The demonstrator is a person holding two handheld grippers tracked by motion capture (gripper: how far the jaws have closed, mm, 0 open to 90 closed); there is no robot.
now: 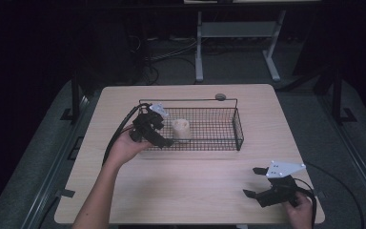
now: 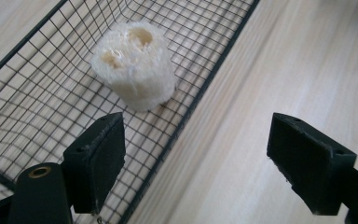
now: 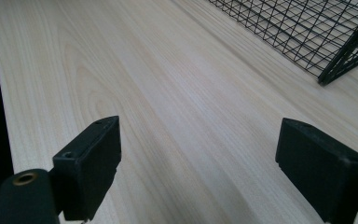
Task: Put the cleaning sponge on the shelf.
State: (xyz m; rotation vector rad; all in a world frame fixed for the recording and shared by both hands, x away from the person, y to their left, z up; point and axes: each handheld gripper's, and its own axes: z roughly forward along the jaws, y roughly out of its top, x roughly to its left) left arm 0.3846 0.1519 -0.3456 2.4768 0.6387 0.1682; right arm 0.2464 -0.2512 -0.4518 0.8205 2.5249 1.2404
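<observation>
Pale wood covers the tabletop (image 1: 186,181), and a black wire basket (image 1: 219,125) sits toward its far middle. Inside the basket, near its left end, a cream-coloured loofah piece (image 1: 181,129) stands upright on the mesh floor. The left tool (image 1: 158,130) hangs over the basket's left end, held in the person's left hand (image 1: 124,147); its jaws are spread wide with nothing between them, one over the mesh and the other over the bare wood just outside the basket wall, and the loofah stands just ahead of them. The right tool (image 1: 253,182) rests low near the front right corner, well apart from the basket, its jaws also spread wide over bare wood.
</observation>
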